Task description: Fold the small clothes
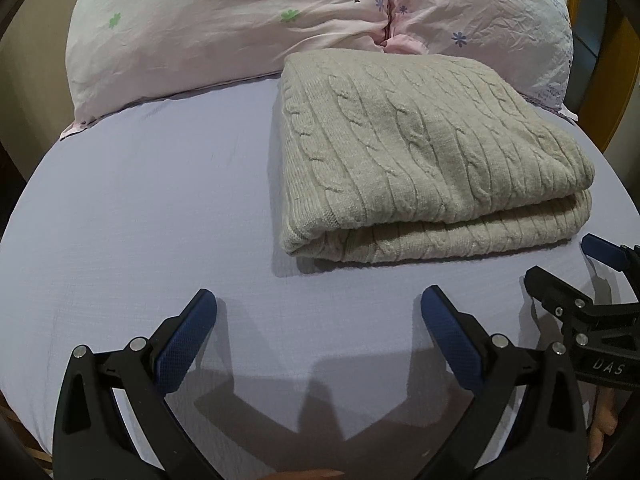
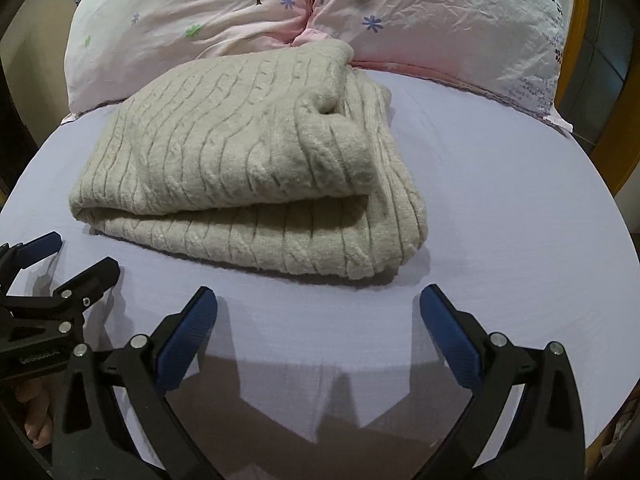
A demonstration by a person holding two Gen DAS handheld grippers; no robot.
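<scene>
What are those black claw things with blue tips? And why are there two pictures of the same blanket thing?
Those claws are grippers that a person holds, one in each hand. Each carries a camera looking along its fingers, so you get two pictures. The left gripper took one, the right gripper the other. Both are open and hold nothing. On the purple bed sheet lies a folded beige knitted sweater, with flowered pillows behind it.

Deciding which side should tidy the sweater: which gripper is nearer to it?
Neither clearly: both hang open, short of the sweater. The left gripper sits off its left front corner, the right gripper before its right front corner.
</scene>
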